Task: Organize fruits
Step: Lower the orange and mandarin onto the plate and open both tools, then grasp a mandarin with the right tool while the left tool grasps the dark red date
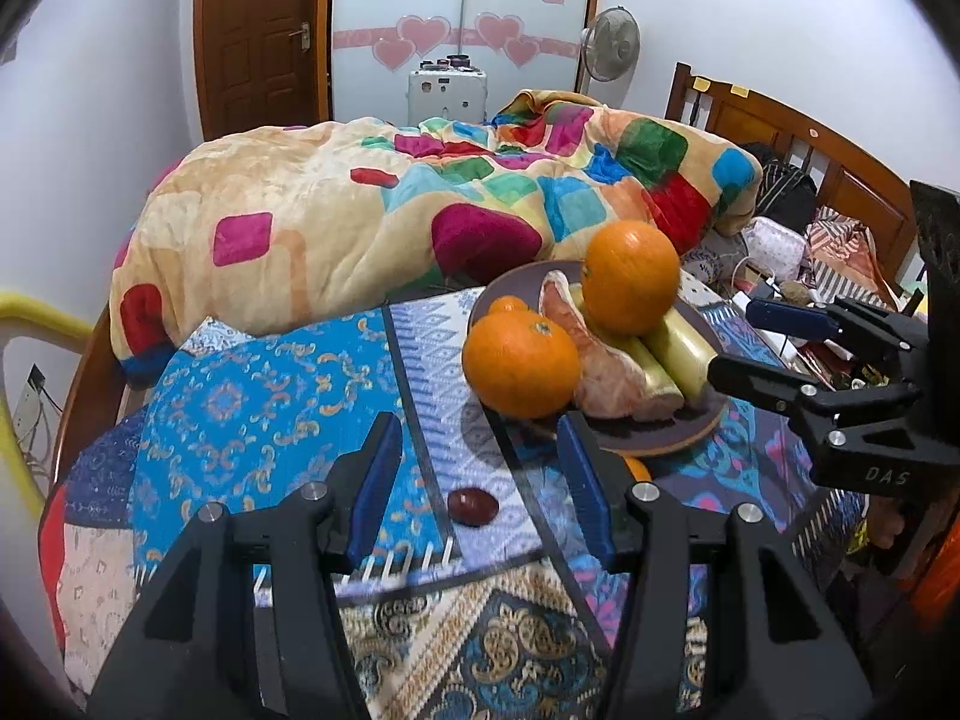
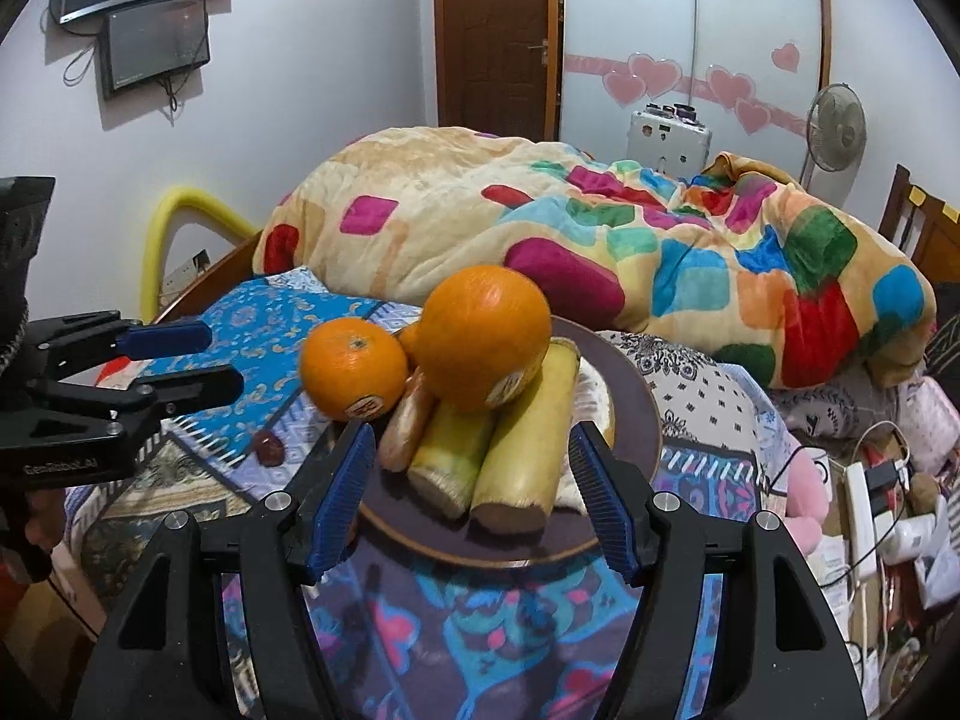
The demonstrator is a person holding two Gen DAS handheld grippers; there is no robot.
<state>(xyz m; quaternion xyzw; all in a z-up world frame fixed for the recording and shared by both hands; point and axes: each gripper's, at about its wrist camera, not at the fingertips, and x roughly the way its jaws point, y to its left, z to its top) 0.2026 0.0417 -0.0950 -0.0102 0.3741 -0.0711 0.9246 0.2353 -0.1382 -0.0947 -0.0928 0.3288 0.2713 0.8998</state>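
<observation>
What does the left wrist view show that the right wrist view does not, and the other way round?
Only the left wrist view: a small orange piece on the cloth in front of the plate, partly behind the gripper finger.

Only the right wrist view: two wall screens, white stickers on the oranges, and a power strip.

Both: the plate of fruit, the dark red fruit on the cloth, the quilt, the door, the fan, and both grippers, left and right, open and empty.

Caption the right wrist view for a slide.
Open right gripper faces a plate piled with oranges and cane pieces.
</observation>
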